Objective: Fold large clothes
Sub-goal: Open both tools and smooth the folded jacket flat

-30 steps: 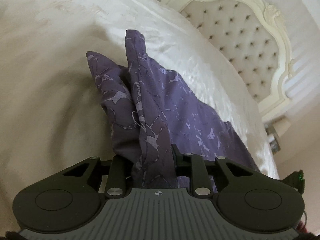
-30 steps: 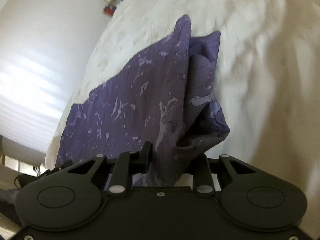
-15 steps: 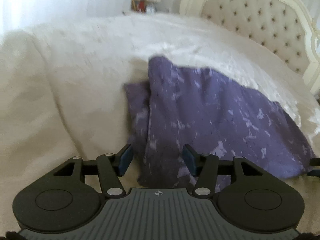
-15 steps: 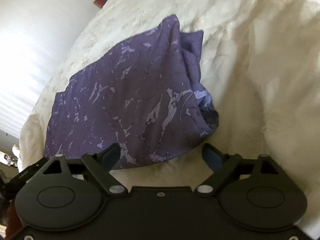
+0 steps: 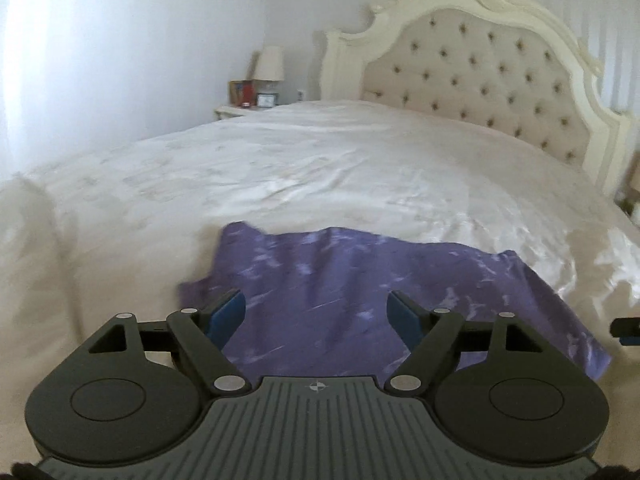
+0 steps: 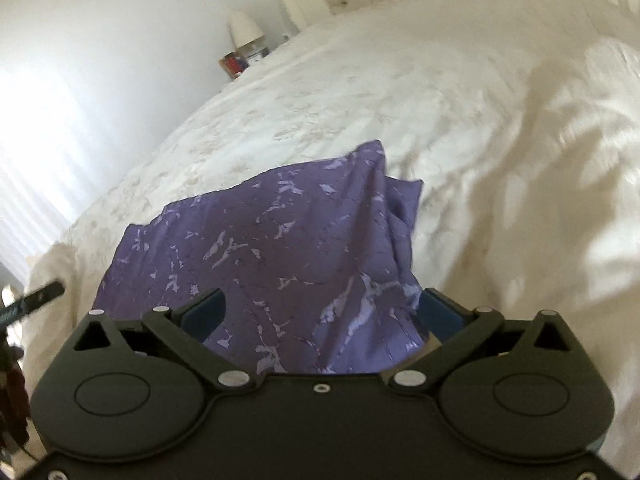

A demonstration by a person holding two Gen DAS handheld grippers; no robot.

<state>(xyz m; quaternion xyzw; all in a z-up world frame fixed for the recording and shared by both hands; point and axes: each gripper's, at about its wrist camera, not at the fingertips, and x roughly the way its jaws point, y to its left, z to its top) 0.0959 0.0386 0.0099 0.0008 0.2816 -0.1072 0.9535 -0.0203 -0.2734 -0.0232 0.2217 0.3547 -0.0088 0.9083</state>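
Folded purple garment [image 5: 352, 300] lying flat on the white bedspread [image 5: 320, 168], near the foot of the bed and well apart from the tufted headboard [image 5: 480, 68]. I read the cloth as set down here because the broad, bare cover gives it room to lie smooth; one side shows doubled layers bunched at the fold [image 6: 400, 216], which I judge still wants squaring. My left gripper [image 5: 316, 312] hovers over the near edge of the garment, its jaws having just been opening; they stand well apart, blue pads clear of the cloth, nothing held. My right gripper [image 6: 320, 312] likewise has just been opening and is spread very wide above the garment's near edge, gripping nothing. A lamp [image 5: 269, 65] stands on the far nightstand.
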